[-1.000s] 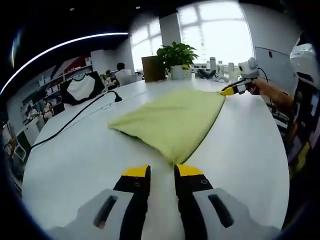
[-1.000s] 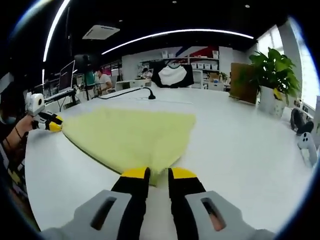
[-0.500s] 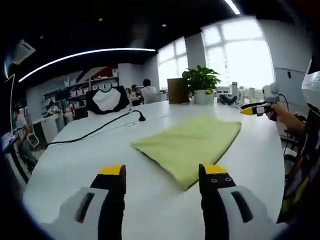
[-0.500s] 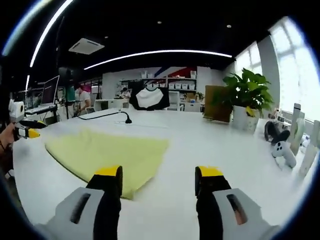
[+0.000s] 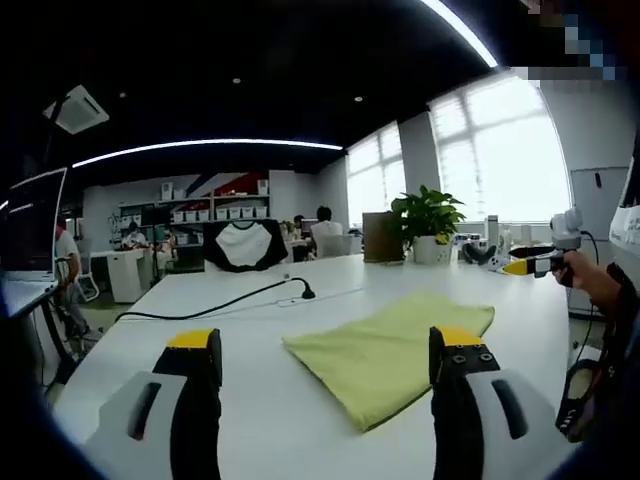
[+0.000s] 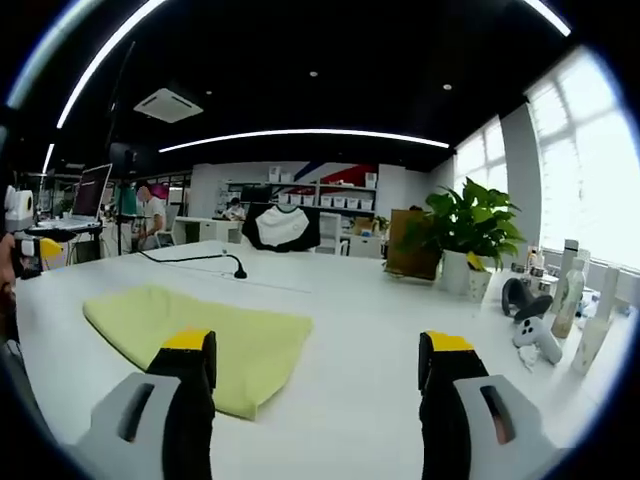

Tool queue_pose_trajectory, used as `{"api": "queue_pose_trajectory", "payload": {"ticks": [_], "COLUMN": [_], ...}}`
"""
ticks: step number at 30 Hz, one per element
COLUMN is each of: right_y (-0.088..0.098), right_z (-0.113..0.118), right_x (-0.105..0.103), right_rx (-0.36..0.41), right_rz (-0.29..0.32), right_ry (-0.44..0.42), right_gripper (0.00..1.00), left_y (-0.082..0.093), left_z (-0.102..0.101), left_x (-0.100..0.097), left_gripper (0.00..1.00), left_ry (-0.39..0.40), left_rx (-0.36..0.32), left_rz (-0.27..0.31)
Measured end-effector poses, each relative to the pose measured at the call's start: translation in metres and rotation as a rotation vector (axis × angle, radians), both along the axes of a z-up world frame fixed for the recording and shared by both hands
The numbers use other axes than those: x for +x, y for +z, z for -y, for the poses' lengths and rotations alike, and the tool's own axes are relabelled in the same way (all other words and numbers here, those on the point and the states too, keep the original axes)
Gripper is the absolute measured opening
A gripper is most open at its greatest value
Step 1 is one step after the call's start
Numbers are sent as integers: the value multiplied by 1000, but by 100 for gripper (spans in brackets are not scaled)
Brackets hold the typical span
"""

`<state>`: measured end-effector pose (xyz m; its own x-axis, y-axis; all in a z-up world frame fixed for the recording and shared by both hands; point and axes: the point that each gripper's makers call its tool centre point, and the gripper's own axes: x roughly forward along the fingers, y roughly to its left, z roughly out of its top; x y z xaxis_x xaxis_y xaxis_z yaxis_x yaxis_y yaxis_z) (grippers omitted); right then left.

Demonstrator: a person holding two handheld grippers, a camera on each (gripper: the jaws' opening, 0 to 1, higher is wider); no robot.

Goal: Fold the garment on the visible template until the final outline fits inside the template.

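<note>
Left gripper (image 5: pixel 322 350) with jaws spread wide, holding nothing, raised above the white table (image 5: pixel 150 340). Beyond and between the yellow-tipped jaws, yellow-green garment (image 5: pixel 395 350) lying flat and folded on the tabletop, one corner pointing back toward the camera. Black cable (image 5: pixel 215 305) running across the table to the left of the cloth, apart from it. Potted plant (image 5: pixel 428 222) and a brown box (image 5: pixel 380 237) at the far table edge. At the right, a hand holding the right gripper (image 5: pixel 535 264), lifted clear of the cloth; jaw state there too small to tell.

Right gripper (image 6: pixel 320 360) likewise spread wide and empty above the table (image 6: pixel 380 330). Garment (image 6: pixel 200 335) flat on the left half of the tabletop, partly behind the left jaw. Potted plant (image 6: pixel 462 235) at the far right, white controller (image 6: pixel 535 335) near it. Possibly the left gripper (image 6: pixel 35 250) at the far left edge.
</note>
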<state>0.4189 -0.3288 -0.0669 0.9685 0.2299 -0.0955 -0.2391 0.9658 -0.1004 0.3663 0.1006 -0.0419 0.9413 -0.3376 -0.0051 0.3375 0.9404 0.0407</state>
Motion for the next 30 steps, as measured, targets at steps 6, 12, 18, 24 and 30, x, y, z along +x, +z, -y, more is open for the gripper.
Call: {"api": "queue_pose_trajectory", "payload": {"ticks": [6,12,18,24,30], "right_y": [13,27,35,29,21], "right_z": [0,2,7,11,10], "right_x": [-6,-13,-20,-26,-31], "right_rx": [-11,-15,-22,-72,-83], "right_rz": [35,67,81,75,56], "right_ry": [-9,-15,-25,-37,-34], "right_gripper": [99,99,99,99,99], "left_y": [14,22,28,28,25], "left_z": [-1,-1,-5,-4,-2], "left_x": [-7,-13,-19,-27,-30], "left_gripper": [100,100,100,100,100], "left_ry": [23,45,76,87,83], "left_rx": [-15,-12,-12,13,19], "left_rz": [33,45,64,69,63]}}
